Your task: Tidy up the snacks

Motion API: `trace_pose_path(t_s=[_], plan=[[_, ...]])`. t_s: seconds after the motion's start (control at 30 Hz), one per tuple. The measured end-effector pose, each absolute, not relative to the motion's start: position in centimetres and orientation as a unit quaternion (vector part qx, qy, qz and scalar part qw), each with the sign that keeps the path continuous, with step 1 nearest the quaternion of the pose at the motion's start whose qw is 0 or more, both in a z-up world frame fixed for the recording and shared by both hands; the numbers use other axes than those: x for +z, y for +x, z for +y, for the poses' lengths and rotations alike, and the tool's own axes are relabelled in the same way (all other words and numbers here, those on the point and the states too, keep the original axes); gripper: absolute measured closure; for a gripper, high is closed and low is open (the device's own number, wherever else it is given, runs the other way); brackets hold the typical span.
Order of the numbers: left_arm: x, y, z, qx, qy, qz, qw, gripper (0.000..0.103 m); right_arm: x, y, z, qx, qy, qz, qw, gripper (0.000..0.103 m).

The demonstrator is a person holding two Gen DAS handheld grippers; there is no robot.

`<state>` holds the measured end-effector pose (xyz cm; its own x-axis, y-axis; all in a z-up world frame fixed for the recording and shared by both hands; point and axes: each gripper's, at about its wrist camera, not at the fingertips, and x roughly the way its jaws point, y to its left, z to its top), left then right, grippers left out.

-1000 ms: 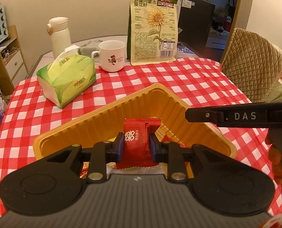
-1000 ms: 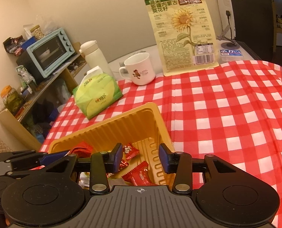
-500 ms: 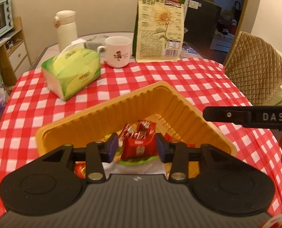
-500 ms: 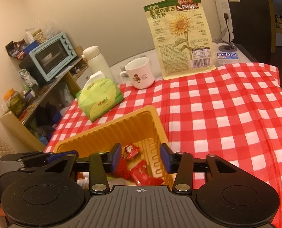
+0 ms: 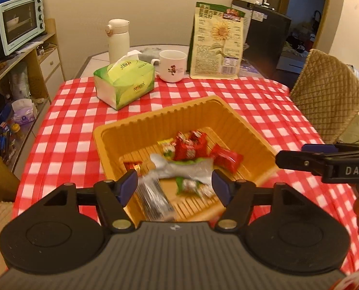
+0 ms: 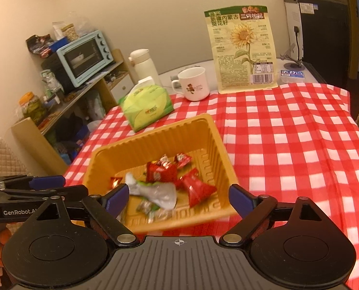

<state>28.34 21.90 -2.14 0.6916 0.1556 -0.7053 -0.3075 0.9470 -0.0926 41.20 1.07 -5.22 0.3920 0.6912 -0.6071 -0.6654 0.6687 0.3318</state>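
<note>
left wrist view: left gripper [image 5: 174,184] jaws were opening, nothing pinched; right gripper [image 6: 177,198] likewise opening and empty. snacks [image 5: 191,149] lay loose in the orange tray [image 5: 111,133]. best to clear both grippers straight up, without snagging the silver wrapper [image 5: 182,169].

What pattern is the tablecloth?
Red and white check; the tablecloth shows best in the right wrist view.
</note>
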Motion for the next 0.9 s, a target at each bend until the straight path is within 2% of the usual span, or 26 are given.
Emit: trace_pose_path(t_s=[0.9], plan=[[0.1,12.1,7.4,0.163,-0.131,0.385,0.899,0.037,-3.8,26.6,-11.5,0.408,-0.044,0.384,0.827,0.013]])
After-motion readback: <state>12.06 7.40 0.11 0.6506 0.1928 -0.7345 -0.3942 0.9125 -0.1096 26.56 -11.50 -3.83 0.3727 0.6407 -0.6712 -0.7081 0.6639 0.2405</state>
